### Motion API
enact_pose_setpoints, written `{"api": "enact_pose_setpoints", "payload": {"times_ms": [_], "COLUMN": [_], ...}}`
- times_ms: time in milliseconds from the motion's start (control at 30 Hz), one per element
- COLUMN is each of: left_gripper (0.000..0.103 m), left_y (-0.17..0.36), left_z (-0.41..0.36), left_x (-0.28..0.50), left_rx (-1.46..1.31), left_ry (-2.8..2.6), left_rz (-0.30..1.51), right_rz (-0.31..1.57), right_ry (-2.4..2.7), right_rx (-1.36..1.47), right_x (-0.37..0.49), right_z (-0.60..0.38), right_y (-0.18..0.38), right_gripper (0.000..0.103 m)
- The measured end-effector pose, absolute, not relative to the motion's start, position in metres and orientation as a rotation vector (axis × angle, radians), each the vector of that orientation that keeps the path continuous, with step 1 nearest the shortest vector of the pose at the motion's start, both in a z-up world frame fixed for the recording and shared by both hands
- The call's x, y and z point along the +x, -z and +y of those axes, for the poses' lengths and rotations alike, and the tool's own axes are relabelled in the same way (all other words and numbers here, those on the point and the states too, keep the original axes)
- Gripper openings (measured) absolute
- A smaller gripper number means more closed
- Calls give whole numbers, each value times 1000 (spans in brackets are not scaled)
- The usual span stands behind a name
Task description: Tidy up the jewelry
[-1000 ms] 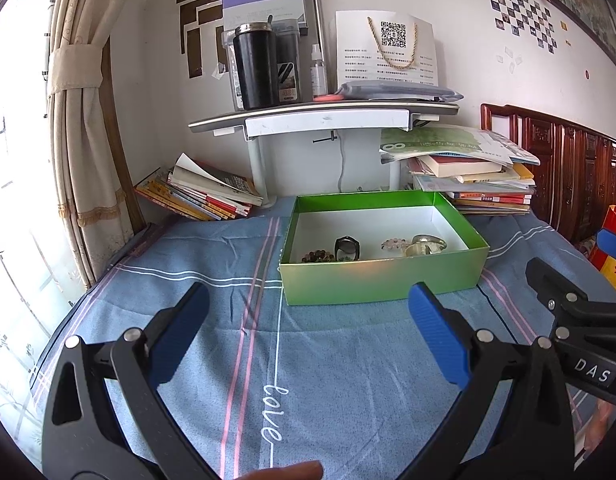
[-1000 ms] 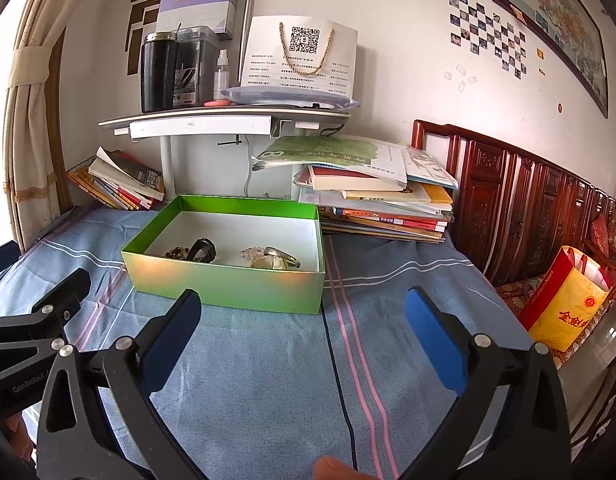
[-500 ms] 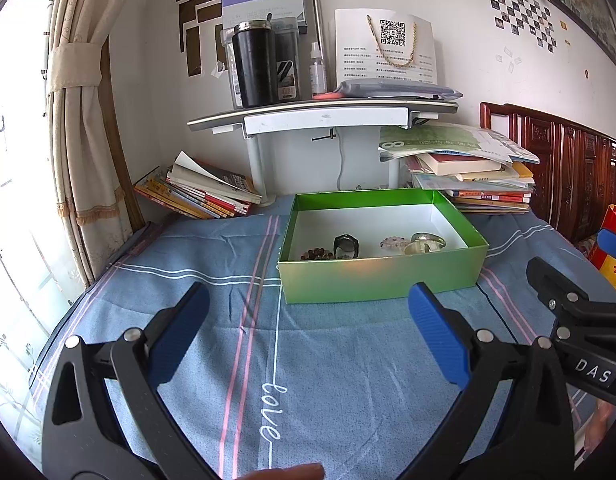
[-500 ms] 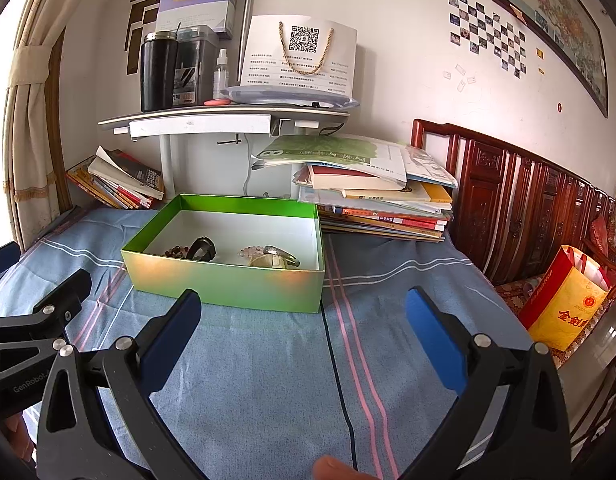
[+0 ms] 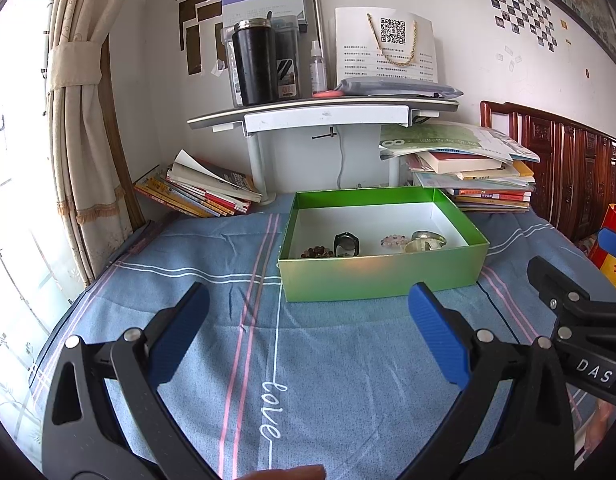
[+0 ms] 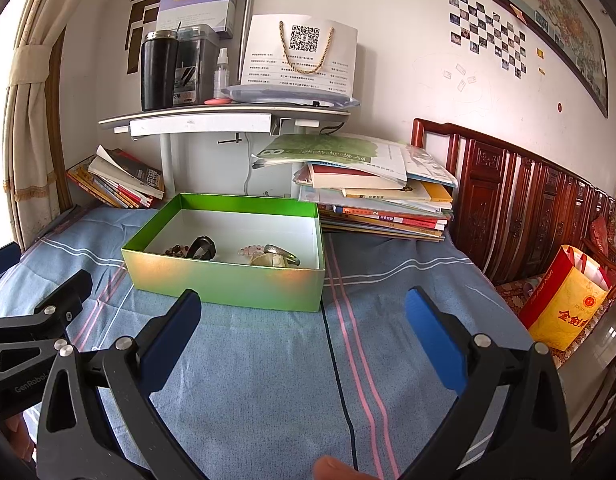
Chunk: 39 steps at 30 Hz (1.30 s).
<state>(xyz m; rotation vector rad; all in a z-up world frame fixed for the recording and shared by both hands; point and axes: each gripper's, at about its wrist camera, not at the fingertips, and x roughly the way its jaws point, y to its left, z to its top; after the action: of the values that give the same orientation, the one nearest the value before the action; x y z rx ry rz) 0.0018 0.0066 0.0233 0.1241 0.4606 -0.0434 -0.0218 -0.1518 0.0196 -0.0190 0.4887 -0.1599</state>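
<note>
A bed (image 5: 328, 360) covered in a blue striped sheet carries everything here, with book stacks (image 6: 380, 200) and a small shelf (image 5: 324, 110) against the wall behind. On the sheet sits a green box (image 5: 382, 276), open-topped, white inside. The jewelry lies along its near edge: a dark bead bracelet (image 5: 316, 252) at the left, a black watch (image 5: 346, 244) beside it, a pink bead bracelet (image 5: 394, 241), and a pale piece (image 5: 426, 241) at the right that looks like a bangle or a second watch, though the near wall of the box hides part of it.

The left claw (image 5: 308, 334) hovers over the sheet short of the box, spread wide and holding nothing. The right claw (image 6: 301, 334) does the same just beside it, equally wide and empty.

The risks ahead lie in the reach. The box is light card on soft bedding, so a finger catching its near wall would likely shove or tip it. The pieces lie close together, the pink beads touching or nearly touching the pale piece, so a wide claw closing there may snag two at once. Beads may also slip from smooth pads.
</note>
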Motion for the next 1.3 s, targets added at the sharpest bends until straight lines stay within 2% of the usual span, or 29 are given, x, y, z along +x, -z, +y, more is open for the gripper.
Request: {"api": "enact_pose_setpoints", "payload": {"times_ms": [1300], "left_gripper": [99], "left_y": [-20], "left_z": [7], "left_x": [3], "left_rx": [131], "left_ry": [45], "left_rz": [471], "right_rz": [492], "right_ry": [158], "right_rx": [-15], "right_x": [-23], "right_z": [-150], "right_y": [-17], "right_gripper": [100]}}
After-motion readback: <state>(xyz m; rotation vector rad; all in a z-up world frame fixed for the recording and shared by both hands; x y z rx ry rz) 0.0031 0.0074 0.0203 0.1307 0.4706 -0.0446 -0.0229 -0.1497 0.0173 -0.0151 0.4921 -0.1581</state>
